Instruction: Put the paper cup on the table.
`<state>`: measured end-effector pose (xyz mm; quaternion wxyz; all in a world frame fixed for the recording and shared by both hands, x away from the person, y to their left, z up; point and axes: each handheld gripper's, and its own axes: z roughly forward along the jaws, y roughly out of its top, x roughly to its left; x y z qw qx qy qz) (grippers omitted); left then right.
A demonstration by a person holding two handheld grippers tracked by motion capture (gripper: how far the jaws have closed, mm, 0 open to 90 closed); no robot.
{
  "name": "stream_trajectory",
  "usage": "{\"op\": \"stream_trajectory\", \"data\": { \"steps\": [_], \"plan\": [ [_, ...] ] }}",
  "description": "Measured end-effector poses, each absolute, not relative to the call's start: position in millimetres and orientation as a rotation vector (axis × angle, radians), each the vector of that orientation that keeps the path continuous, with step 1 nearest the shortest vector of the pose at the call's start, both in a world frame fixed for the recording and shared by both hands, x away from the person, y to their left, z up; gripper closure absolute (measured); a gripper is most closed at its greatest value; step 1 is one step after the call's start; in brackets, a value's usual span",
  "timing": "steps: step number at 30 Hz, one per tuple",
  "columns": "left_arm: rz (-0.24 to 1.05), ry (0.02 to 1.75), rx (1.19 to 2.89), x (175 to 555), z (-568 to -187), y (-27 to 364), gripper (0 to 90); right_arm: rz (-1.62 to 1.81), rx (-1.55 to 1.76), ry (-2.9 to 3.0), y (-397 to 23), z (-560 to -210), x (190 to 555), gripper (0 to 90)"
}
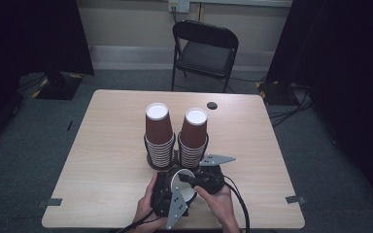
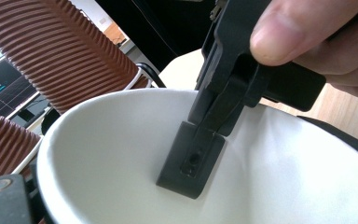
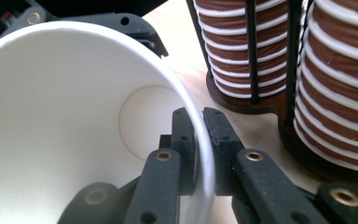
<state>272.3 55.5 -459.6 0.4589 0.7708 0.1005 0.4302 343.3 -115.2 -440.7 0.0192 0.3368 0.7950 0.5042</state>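
Observation:
A paper cup (image 1: 186, 195) with a white inside lies on its side near the table's front edge, between both grippers. My left gripper (image 1: 172, 187) has its jaws wide around the cup's outer wall and holds it. My right gripper (image 1: 183, 178) pinches the cup's rim. In the right gripper view the right gripper (image 3: 200, 135) has one jaw inside the cup (image 3: 74, 102) and one outside. In the left gripper view that inner finger (image 2: 191, 163) lies against the cup's white wall (image 2: 112, 154). Two upside-down stacks of brown ribbed cups (image 1: 158, 131) (image 1: 194, 136) stand just behind, in dark wire holders.
The wooden table (image 1: 111, 145) has a small dark round spot (image 1: 212, 105) at its back right. A black folding chair (image 1: 205, 51) stands behind the table. The cup holders' bases (image 3: 242, 100) sit close to the right gripper. Dark curtains hang on both sides.

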Motion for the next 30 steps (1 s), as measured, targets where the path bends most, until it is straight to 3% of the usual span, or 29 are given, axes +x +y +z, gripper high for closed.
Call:
{"op": "stream_trajectory", "data": {
  "steps": [30],
  "plan": [
    [0.909, 0.469, 1.812, 297.4, -463.2, 75.0, 5.8, 1.706, 1.072, 2.247, -133.7, -440.1, 339.6, 52.3]
  ]
}}
